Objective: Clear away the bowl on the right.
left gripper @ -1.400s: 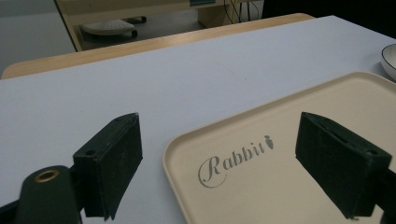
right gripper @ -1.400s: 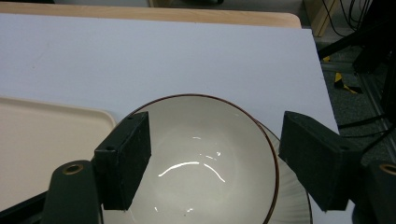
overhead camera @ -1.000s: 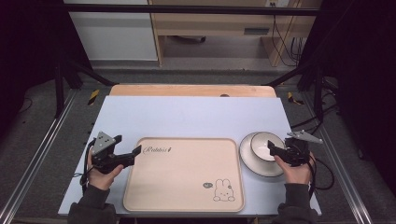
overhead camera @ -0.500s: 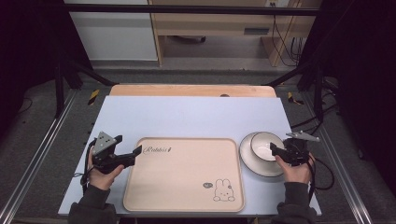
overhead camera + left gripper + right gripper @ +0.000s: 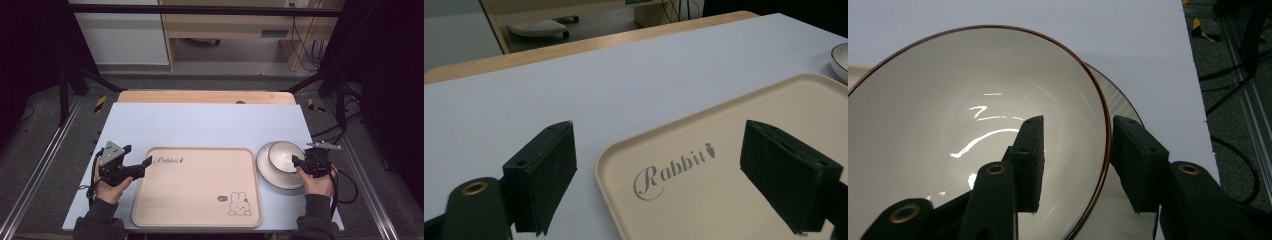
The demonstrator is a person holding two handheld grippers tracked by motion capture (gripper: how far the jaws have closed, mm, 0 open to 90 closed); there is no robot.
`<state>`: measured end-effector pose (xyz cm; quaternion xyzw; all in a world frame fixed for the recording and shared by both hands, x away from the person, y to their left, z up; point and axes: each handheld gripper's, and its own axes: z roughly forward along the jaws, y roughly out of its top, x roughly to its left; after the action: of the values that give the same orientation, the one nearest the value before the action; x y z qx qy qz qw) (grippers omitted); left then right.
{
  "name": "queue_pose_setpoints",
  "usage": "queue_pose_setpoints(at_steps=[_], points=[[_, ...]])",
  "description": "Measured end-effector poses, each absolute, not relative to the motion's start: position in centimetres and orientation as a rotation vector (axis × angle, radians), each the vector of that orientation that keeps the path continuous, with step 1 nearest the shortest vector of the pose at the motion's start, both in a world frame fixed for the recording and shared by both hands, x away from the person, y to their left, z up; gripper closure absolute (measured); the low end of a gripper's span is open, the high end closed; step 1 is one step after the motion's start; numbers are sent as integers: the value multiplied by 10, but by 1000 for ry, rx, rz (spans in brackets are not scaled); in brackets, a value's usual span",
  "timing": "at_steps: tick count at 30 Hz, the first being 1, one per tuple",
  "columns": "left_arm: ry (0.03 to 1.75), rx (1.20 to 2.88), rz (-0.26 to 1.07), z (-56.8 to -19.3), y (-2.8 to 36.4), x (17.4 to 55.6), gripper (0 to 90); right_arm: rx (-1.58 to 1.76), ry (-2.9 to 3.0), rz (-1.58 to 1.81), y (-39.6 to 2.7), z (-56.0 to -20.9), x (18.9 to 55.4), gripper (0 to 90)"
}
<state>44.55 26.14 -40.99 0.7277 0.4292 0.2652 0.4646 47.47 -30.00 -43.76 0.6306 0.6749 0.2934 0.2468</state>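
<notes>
Closing in with the right tongs [image 5: 1075,165] astride the bowl [image 5: 283,155] rim at right, on its plate [image 5: 267,172]: not yet pinching. Best squeezed square, lifted level. Left tongs [image 5: 674,175] spread wide over tray [image 5: 200,190] corner.

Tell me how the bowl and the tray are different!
The bowl is round and white with a dark rim; the tray is a beige rectangle with rounded corners. The bowl is deep, the tray flat and wider. The bowl sits on a plate, the tray straight on the table. The right gripper straddles the bowl's rim, its jaws just closing; the left gripper, open, straddles the tray's corner. Both are empty.
</notes>
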Motion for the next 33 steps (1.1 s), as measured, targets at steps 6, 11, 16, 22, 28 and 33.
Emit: queue_pose_setpoints(at_steps=[6,11,16,22,28,33], points=[[1055,1788,650,-411,261,446,146,1759,1857,801,-300,-439,477,633],[1056,1789,649,-411,261,446,146,1783,1867,793,-300,-440,479,659],[1057,1790,649,-411,261,446,146,1797,1867,792,-303,-441,480,696],[1059,1792,647,-412,261,447,146,1821,1864,776,-303,-442,482,731],[1060,1791,647,-412,261,447,146,1877,1846,773,-302,-443,483,756],[1059,1797,644,-412,261,447,146,1893,1840,779,-303,-443,484,764]])
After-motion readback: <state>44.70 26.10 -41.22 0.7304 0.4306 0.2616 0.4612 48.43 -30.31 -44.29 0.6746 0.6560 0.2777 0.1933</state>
